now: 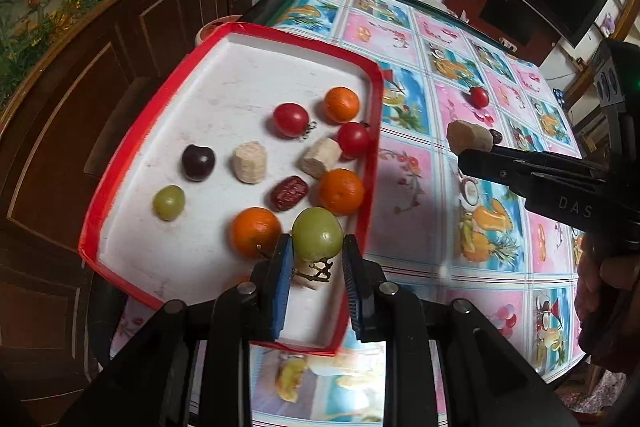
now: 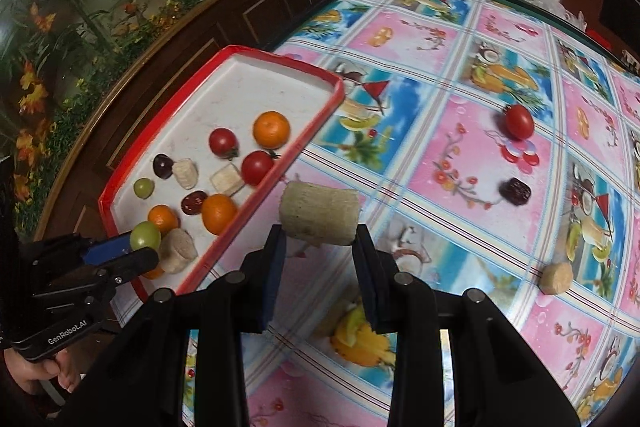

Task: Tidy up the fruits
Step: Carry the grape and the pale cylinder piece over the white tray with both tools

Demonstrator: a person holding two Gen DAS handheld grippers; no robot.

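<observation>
Fruit lay gathered on the red-rimmed tray (image 1: 372, 115) in the left wrist view: oranges, cherry tomatoes, a dark plum, a small green grape, a date and pale banana chunks, set there so the loose pieces end up in one place. The left tongs (image 1: 316, 259) were clamped on a large green grape (image 1: 317, 239), pads pressing either side, holding it above the tray's near corner, probably to add it to the others. Further right, the right tongs (image 1: 466, 157) carried a tan chunk (image 1: 469, 135) over the counter (image 1: 404, 179), short of the tray.

In the right wrist view, that tan chunk (image 2: 319, 213) sat crosswise between the right tongs' (image 2: 320, 247) pads, gripped at its ends so it would not roll. It hung just outside the tray's rim (image 2: 240, 227). Left on the counter (image 2: 440, 155), well apart, were a cherry tomato (image 2: 519, 121), a dark date (image 2: 515, 191) and another banana piece (image 2: 557, 278), apparently awaiting collection.
</observation>
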